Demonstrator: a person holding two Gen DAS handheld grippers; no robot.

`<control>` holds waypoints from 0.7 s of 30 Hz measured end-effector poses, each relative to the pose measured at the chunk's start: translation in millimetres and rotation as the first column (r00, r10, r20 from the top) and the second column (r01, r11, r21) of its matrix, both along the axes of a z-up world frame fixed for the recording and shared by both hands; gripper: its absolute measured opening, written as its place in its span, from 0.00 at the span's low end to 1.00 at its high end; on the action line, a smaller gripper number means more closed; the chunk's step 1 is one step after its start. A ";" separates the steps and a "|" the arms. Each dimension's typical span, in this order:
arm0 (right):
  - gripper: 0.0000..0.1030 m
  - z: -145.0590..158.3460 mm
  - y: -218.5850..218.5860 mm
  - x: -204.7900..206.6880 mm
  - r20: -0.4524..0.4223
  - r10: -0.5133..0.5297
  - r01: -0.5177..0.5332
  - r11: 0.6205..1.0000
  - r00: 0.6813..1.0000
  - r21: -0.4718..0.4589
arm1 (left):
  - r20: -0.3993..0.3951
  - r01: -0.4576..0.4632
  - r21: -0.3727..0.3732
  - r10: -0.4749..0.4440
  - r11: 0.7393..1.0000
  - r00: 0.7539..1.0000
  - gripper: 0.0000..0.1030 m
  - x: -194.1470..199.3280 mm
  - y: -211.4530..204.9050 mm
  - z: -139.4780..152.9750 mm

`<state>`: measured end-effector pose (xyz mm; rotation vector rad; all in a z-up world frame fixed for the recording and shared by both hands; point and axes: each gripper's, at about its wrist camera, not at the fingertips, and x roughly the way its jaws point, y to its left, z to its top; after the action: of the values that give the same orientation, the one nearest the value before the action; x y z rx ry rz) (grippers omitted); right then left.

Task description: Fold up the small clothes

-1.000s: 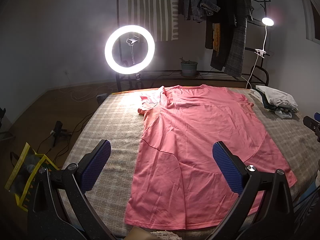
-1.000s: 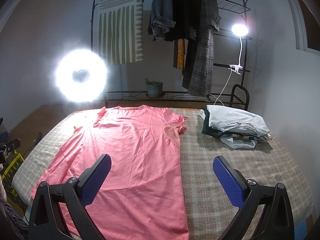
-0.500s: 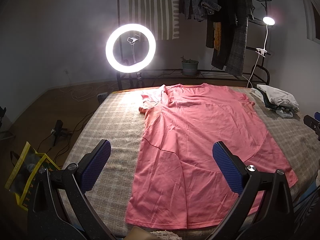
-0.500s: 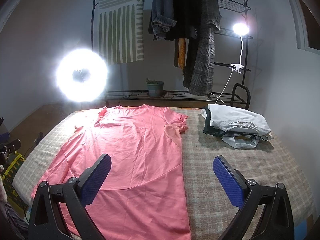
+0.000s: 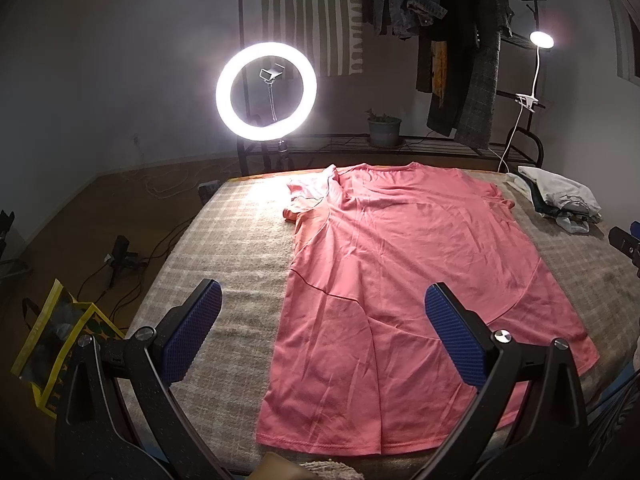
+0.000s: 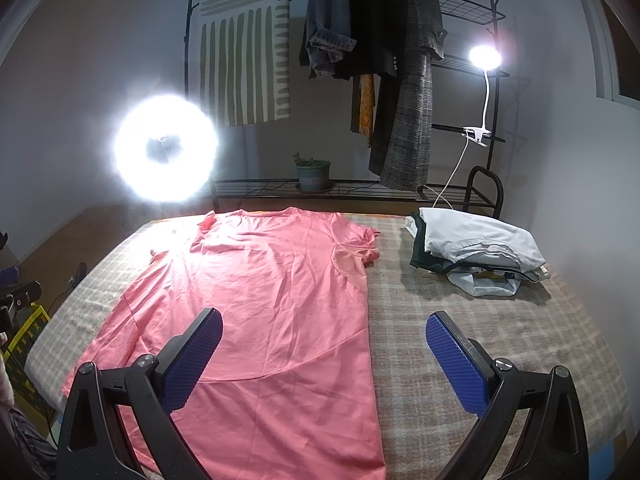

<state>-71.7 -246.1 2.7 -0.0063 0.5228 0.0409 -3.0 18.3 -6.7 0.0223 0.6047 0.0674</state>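
Comparing with half a second ago, we find almost nothing changed: the pink T-shirt (image 5: 404, 280) lies in the same place on the checked bed cover (image 5: 224, 256), its creases match, and both views are framed as before, apart from a very slight drift in the left wrist view.

We see the shirt spread flat along the bed, neckline toward the far end and hem at the near edge. Its left side is already folded inward, giving a straight edge down that side, with the sleeve bunched near the collar and showing its paler inside. In the right wrist view the right sleeve is likewise tucked in, and the right edge runs straight to the hem.

Our left claw (image 5: 320, 332) hangs above the near end of the bed, fingers spread wide and gripping nothing; one blue pad sits over bare cover, the other over the shirt's lower half. Our right claw (image 6: 324, 356) is equally released and empty, held above the bed, its left pad over the shirt and its right pad over the bare cover. Neither touches the fabric.

A stack of folded clothes (image 6: 476, 252) rests at the far right corner of the bed, well apart from the shirt. A lit ring light (image 5: 266, 86) stands beyond the far left corner.
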 end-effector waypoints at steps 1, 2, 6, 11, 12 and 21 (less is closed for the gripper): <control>1.00 -0.3 1.6 0.0 -0.001 0.001 -0.001 1.000 1.000 -0.001 | -0.002 -0.002 0.001 0.002 1.000 1.000 1.00 0.1 0.3 0.0; 1.00 -0.6 2.1 1.0 -0.002 0.003 -0.003 1.000 1.000 -0.001 | -0.004 -0.006 0.001 0.006 1.000 1.000 1.00 -0.1 0.8 0.1; 1.00 -1.7 6.2 5.9 -0.006 0.009 -0.009 1.000 1.000 -0.001 | -0.010 -0.021 0.008 0.021 1.000 1.000 1.00 0.4 3.9 -0.4; 1.00 -2.0 11.0 14.6 -0.015 0.030 -0.030 1.000 0.999 0.006 | -0.025 -0.047 -0.008 0.047 0.999 0.999 1.00 3.0 15.1 -4.0; 1.00 -1.7 13.2 16.3 -0.016 0.036 -0.036 0.999 0.999 0.004 | -0.027 -0.052 -0.015 0.051 0.999 0.998 1.00 2.9 18.0 -5.9; 0.93 13.1 32.3 53.3 -0.066 0.139 -0.135 0.988 0.988 0.070 | -0.113 -0.106 -0.136 0.091 0.985 0.989 0.78 -8.1 61.1 -43.7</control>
<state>-18.4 -213.8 15.8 0.0232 0.5913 0.1934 -11.1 79.5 -50.5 -0.1431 0.7159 0.1199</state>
